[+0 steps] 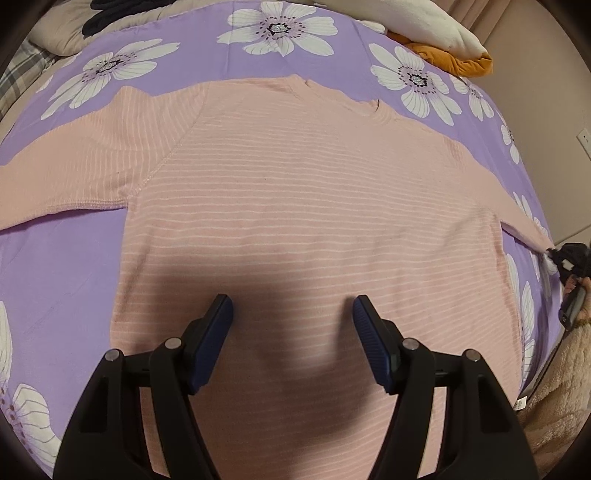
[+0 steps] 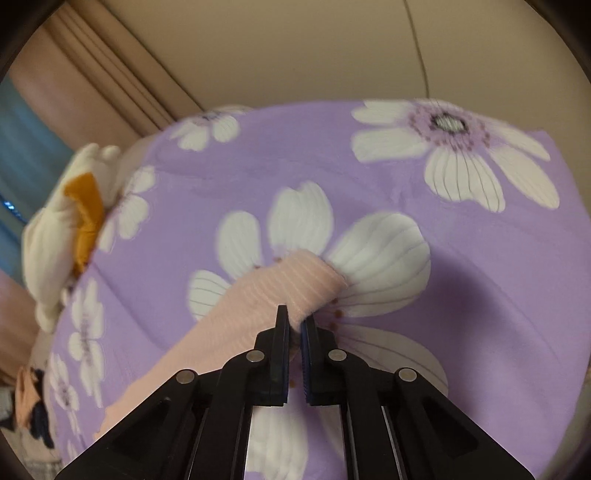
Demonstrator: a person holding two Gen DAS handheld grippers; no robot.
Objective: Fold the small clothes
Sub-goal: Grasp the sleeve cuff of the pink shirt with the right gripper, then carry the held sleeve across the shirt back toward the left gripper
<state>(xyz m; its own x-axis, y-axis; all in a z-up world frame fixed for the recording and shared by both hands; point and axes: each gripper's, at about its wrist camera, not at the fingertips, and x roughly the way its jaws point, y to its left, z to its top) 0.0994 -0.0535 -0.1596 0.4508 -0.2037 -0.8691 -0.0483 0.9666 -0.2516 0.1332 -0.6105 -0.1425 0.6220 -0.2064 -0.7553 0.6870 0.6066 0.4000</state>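
While the left gripper (image 1: pixel 291 308) hangs released over the shirt (image 1: pixel 295 192) at lower centre, the right gripper (image 2: pixel 293 321) pinches its sleeve (image 2: pixel 295 284).

Purple bed sheet (image 1: pixel 303 44) with big white flowers, spread flat over the whole bed. At its far right corner, a white plush thing (image 1: pixel 436 26) on top of an orange cloth (image 1: pixel 461 62). At the far left corner, a plaid cloth (image 1: pixel 22 74) and something dark blue (image 1: pixel 110 11). Past the bed, a plain beige wall (image 2: pixel 295 48) with a thin cord hanging down. Pink-brown curtain (image 2: pixel 92 85) on the left. Soft, warm light.
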